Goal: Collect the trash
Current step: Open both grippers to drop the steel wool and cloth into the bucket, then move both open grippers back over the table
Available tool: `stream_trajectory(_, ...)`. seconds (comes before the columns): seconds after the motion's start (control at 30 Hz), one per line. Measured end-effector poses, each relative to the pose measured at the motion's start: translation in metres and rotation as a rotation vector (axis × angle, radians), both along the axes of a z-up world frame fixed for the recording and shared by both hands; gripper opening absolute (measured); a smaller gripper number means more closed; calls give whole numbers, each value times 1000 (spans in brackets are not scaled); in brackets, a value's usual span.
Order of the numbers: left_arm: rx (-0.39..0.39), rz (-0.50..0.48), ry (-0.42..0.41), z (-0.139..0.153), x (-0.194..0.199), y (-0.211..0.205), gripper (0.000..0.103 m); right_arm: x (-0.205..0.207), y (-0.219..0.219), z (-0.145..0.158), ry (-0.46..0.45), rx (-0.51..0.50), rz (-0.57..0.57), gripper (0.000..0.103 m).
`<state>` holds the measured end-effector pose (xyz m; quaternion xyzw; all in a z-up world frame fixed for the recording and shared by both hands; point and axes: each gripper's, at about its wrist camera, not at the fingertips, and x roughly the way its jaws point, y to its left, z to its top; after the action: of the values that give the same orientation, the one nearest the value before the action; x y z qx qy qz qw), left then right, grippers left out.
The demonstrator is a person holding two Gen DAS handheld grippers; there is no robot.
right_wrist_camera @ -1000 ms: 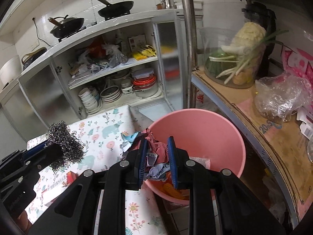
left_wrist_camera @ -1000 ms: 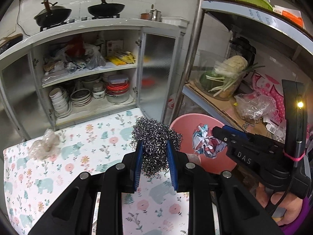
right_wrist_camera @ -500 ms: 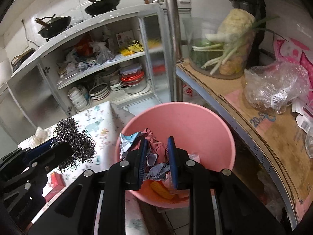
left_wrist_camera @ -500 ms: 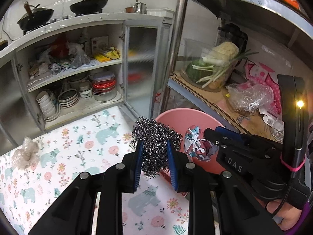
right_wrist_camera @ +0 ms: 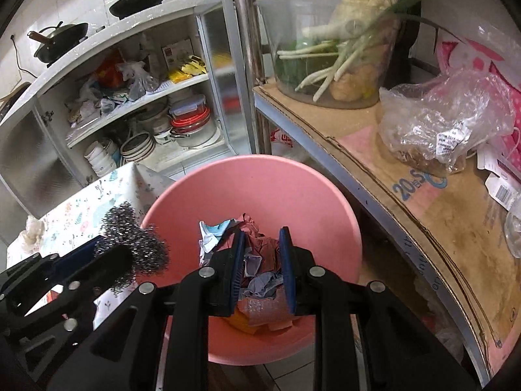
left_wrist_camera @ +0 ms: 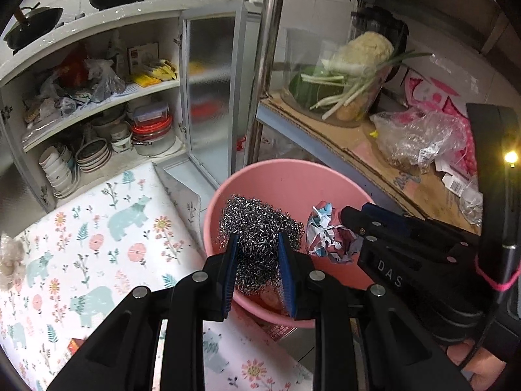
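My left gripper (left_wrist_camera: 257,260) is shut on a grey steel wool scrubber (left_wrist_camera: 257,224) and holds it above the near rim of a pink bin (left_wrist_camera: 286,179). My right gripper (right_wrist_camera: 260,260) is shut on a crumpled paper wad (right_wrist_camera: 257,251), red, white and blue, held over the inside of the pink bin (right_wrist_camera: 260,182). The wad also shows in the left wrist view (left_wrist_camera: 329,234), and the scrubber in the right wrist view (right_wrist_camera: 133,238). Orange and pink scraps (right_wrist_camera: 257,319) lie at the bin's bottom.
A table with a bear-and-flower cloth (left_wrist_camera: 97,234) stands left of the bin, with a pale wad (left_wrist_camera: 11,260) at its left edge. A white cupboard (left_wrist_camera: 114,104) with dishes is behind. A metal shelf (right_wrist_camera: 407,176) with vegetables and a plastic bag runs along the right.
Both grippers have moved right and forward from over the table to over the pink bin, each still holding its trash.
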<state>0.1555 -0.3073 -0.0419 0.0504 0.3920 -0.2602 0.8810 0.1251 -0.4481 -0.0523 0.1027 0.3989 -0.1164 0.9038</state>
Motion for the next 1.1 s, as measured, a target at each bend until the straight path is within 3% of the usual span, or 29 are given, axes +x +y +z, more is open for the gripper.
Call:
stream_trajectory(0.27,27,16,17,-15,9,-11,24,5,-3,-10,26,7,12,23)
stream_trajectory(0.33,29,20,15,-16,10,-12,27,6,-4,-12,31,14,13,28)
stream_trajectory(0.73,7,53,42,-14,16,-7,39,9,-5,-13,43,11,16,37)
stream_trajectory(1.1,-19,63,15,-1,11,-2,44,6,-5,-3,23,0,25,43)
